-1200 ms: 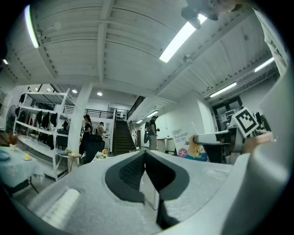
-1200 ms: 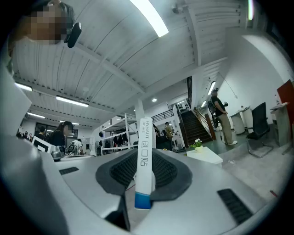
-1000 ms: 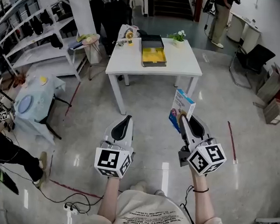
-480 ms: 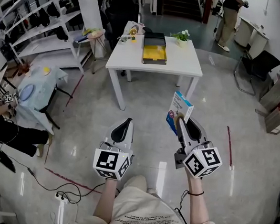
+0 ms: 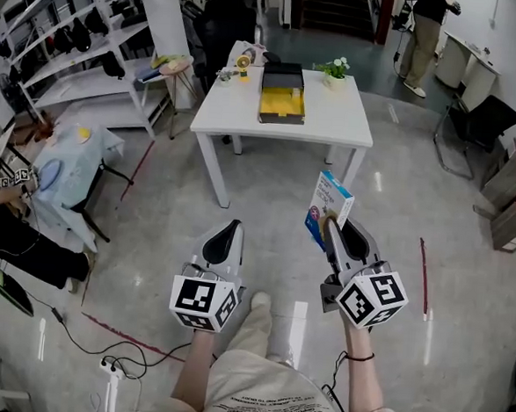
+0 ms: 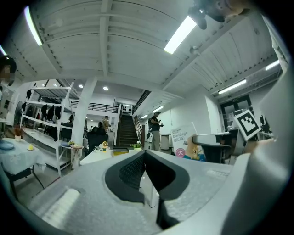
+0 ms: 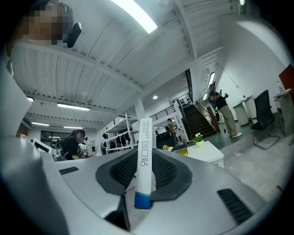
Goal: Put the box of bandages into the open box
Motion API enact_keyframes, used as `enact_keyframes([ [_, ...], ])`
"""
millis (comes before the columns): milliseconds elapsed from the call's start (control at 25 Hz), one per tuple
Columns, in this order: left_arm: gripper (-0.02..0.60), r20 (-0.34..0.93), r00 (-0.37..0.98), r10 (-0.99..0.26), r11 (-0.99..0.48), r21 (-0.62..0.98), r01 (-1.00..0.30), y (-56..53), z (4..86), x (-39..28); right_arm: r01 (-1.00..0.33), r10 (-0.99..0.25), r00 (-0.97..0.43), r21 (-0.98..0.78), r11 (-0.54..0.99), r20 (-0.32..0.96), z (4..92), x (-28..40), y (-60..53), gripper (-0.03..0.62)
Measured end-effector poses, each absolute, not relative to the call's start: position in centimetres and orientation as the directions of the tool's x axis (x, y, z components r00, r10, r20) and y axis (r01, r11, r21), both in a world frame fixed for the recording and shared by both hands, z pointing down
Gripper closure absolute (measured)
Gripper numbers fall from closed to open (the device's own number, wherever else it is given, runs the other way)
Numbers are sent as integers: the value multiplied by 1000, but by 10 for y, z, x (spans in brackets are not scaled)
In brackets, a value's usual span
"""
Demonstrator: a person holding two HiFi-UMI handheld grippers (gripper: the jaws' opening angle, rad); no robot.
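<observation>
My right gripper [image 5: 332,223] is shut on the box of bandages [image 5: 328,207], a flat white and blue carton held upright on its edge above the floor. In the right gripper view the carton [image 7: 144,160] stands narrow side on between the two black pads. My left gripper [image 5: 228,236] is shut with nothing in it; its pads meet in the left gripper view [image 6: 144,166]. The open box [image 5: 282,94], black with a yellow inside, lies on the white table [image 5: 335,118] well ahead of both grippers.
A small potted plant [image 5: 334,69] and a small fan [image 5: 241,64] stand on the table by the box. White shelving [image 5: 66,46] and a covered round table [image 5: 63,165] are at the left. A person [image 5: 426,32] stands far back right; a black chair [image 5: 480,119] is at the right.
Both grippers and the carton keep their hold while the person walks towards the table; a foot now shows between the grippers. The carton stays upright in the right gripper.
</observation>
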State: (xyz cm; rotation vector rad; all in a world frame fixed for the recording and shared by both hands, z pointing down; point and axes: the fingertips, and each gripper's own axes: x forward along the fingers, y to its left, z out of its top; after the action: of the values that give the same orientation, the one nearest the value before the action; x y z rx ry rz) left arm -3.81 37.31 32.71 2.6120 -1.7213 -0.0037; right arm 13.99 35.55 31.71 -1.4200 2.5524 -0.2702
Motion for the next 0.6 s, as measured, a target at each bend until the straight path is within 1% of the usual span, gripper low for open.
enact_keyframes([
  [280,560,19,400,-916,-399,37,-916,309,344,-43,-806,-851,-520,-286,518,-75,339,133,294,504],
  [600,560,45,419,-907,-416,51,-908,197,348,-61,-806,-855,-515,-307,506,-58,342,114,188,504],
])
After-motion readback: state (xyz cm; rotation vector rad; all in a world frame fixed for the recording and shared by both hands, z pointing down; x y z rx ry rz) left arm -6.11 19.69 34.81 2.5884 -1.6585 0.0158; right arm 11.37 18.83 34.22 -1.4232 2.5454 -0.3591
